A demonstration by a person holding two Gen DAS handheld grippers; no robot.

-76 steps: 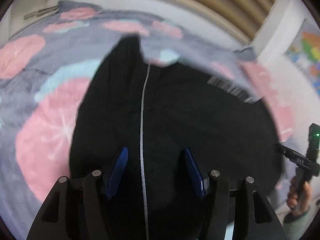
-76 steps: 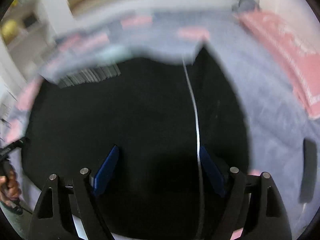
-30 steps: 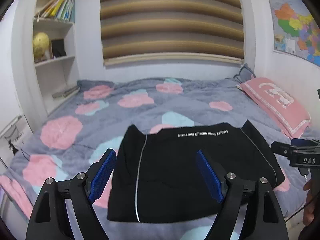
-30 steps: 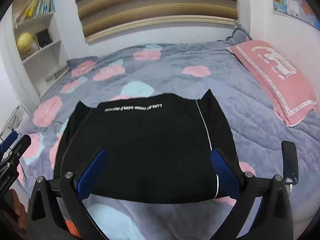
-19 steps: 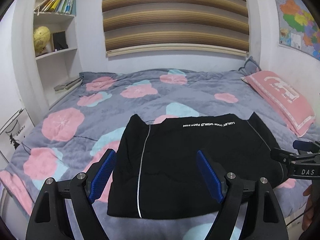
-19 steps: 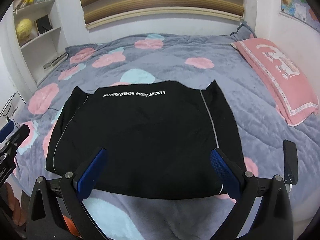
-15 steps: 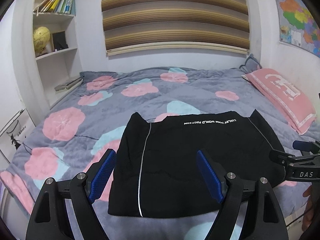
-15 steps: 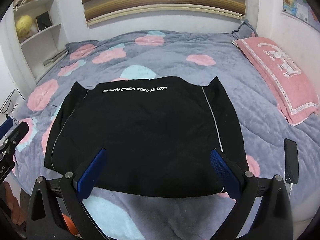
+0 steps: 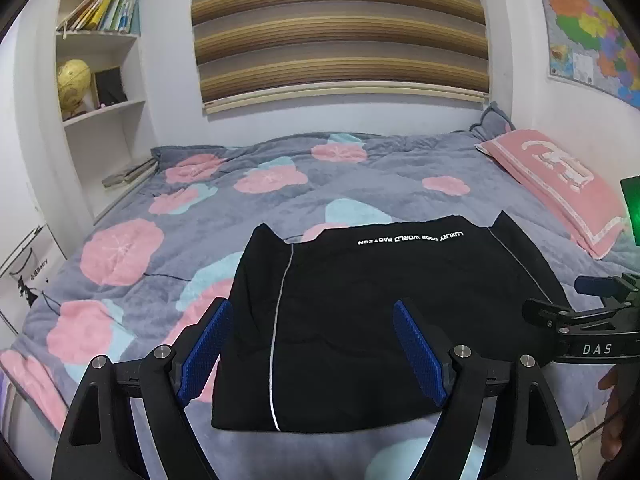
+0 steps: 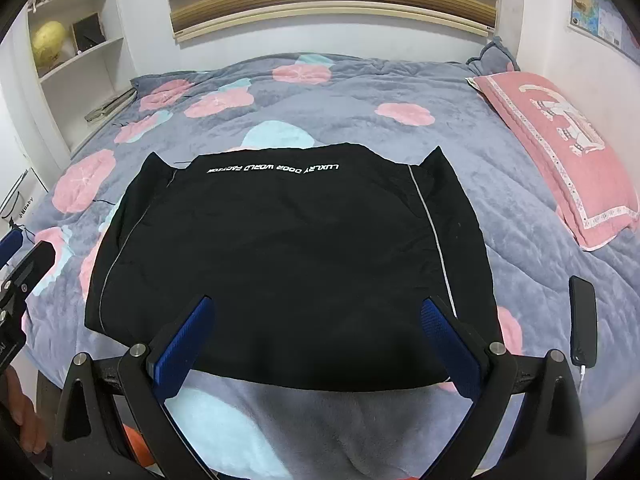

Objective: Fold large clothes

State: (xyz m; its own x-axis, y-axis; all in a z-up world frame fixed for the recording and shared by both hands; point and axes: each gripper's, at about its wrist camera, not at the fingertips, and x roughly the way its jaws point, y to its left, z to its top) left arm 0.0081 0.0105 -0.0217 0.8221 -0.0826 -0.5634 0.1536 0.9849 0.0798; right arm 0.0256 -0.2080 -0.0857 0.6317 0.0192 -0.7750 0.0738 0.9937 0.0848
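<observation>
the black garment (image 10: pixel 280 248) lies folded flat on the bed (image 10: pixel 520 216), near its front edge. left tongs (image 9: pixel 312 344) and right tongs (image 10: pixel 316 340) both gape wide, empty. shelves (image 9: pixel 100 72) hold books (image 9: pixel 100 8) and a globe (image 9: pixel 73 80).

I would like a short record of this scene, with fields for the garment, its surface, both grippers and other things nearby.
garment: black garment, folded, flat, white lettering along far edge
surface: grey bedspread with pink and blue flowers
left gripper: jaws open, holds nothing, above near edge of garment
right gripper: jaws open, holds nothing
pillow: pink pillow, far right of bed
phone: black phone, on bed right of garment
</observation>
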